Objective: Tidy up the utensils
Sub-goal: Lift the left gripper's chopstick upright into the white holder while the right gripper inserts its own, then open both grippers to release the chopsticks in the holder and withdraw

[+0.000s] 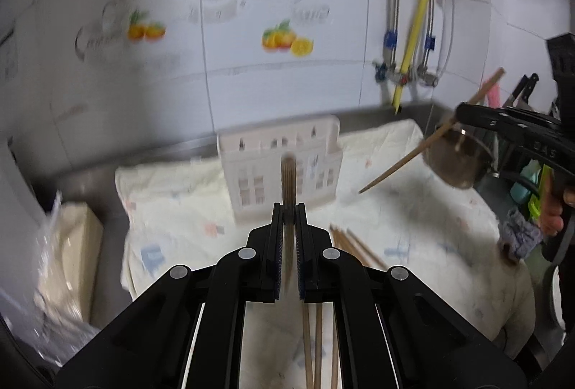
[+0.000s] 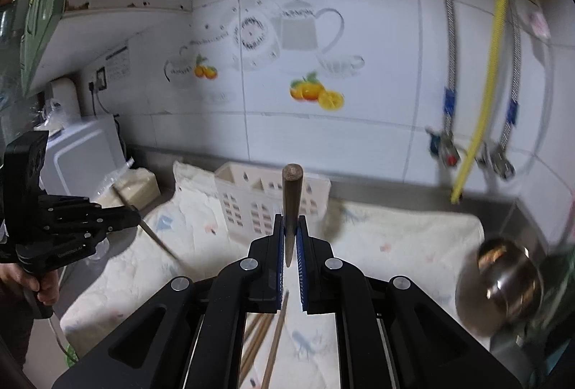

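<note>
My left gripper [image 1: 288,209] is shut on a wooden chopstick [image 1: 288,180] that sticks up and forward between the pads. My right gripper [image 2: 290,220] is likewise shut on a wooden chopstick [image 2: 291,195]. Both are lifted above a pale cloth [image 1: 413,209] on the counter. A white slotted utensil holder [image 1: 284,169] stands on the cloth ahead of the left gripper, and the same holder [image 2: 251,198] sits ahead of the right one. Several loose chopsticks [image 1: 355,245] lie on the cloth below; more loose chopsticks [image 2: 266,338] show under the right gripper. The left view shows the right gripper [image 1: 463,114] holding its chopstick [image 1: 424,148].
A steel ladle bowl [image 2: 503,281] sits at the right by the counter edge. A white appliance [image 2: 82,151] and a wrapped beige packet [image 1: 68,245] stand at the left. Tiled wall with hoses and valves [image 2: 467,137] runs behind. Hands [image 1: 550,213] grip the handles.
</note>
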The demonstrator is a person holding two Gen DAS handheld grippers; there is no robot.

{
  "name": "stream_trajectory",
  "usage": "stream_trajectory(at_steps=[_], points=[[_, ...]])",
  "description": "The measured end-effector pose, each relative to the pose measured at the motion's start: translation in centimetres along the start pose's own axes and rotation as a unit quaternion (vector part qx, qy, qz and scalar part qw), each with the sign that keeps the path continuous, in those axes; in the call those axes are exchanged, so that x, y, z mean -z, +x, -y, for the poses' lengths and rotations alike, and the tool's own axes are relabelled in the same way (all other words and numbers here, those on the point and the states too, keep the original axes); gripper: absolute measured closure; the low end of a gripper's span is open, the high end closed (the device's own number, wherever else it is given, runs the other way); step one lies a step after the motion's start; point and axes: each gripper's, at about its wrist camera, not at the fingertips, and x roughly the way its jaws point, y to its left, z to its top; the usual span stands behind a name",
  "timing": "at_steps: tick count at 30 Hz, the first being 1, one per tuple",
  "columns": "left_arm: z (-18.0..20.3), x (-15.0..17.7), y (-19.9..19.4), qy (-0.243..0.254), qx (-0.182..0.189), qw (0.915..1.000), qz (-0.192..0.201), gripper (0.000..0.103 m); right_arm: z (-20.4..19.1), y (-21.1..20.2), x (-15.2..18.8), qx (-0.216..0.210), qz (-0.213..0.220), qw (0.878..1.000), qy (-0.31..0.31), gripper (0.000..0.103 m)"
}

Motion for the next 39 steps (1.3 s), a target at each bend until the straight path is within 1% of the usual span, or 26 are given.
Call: stream_trajectory(at_steps=[5, 8, 10, 13, 16, 18, 20, 22, 24, 27, 31, 36, 39], points=[[0.1, -4.8, -1.9, 0.016, 0.002, 0.9986, 0.05, 0.098, 0.2, 1.4, -3.4, 0.002, 0.003, 1.0, -0.02, 0.096], [-0.2, -8.3, -2.4, 0.02, -0.003, 0.9963, 0.083, 0.098, 0.6, 2.8, -4.5, 0.008, 0.003, 1.0, -0.02, 0.096], [-0.4, -10.0, -2.4, 0.021, -0.005, 0.9951, 0.097, 0.098, 1.0, 4.1, -5.0, 0.009, -0.003, 1.0, -0.014, 0.096], [-1.0, -12.5, -1.7, 0.017, -0.017, 0.9927, 0.118, 0.098, 1.4, 6.1, -5.5, 0.012, -0.016, 1.0, -0.01, 0.096], [-1.9, -14.6, -0.6, -0.001, -0.015, 0.9907, 0.136, 0.098, 1.9, 7.8, -5.6, 0.011, -0.029, 1.0, -0.003, 0.096], [-2.2, -15.8, 0.1, -0.006, -0.026, 0.9883, 0.15, 0.098, 2.1, 8.8, -5.5, 0.009, -0.036, 0.999, 0.0, 0.096], [-2.6, -16.6, 1.0, -0.015, -0.023, 0.9872, 0.157, 0.098, 2.0, 9.7, -5.4, 0.009, -0.044, 0.999, -0.004, 0.096], [-2.9, -17.0, 2.2, -0.02, -0.032, 0.9862, 0.161, 0.098, 2.0, 10.6, -5.2, 0.011, -0.051, 0.999, -0.006, 0.096], [-3.3, -17.0, 3.6, -0.028, -0.041, 0.9856, 0.162, 0.098, 2.0, 11.4, -5.0, 0.009, -0.058, 0.998, -0.005, 0.096], [-4.3, -16.4, 5.6, -0.05, -0.036, 0.9875, 0.145, 0.098, 2.1, 12.5, -4.5, 0.008, -0.069, 0.998, -0.005, 0.096], [-5.6, -15.0, 8.2, -0.076, -0.028, 0.9909, 0.108, 0.098, 2.2, 13.5, -3.9, 0.008, -0.081, 0.997, -0.003, 0.096], [-6.8, -13.1, 10.5, -0.096, -0.021, 0.9932, 0.062, 0.098, 2.3, 14.2, -3.3, 0.008, -0.09, 0.996, 0.001, 0.096], [-7.0, -12.4, 10.8, -0.099, -0.022, 0.9934, 0.053, 0.096, 2.3, 14.1, -3.2, 0.01, -0.088, 0.996, 0.004, 0.094]])
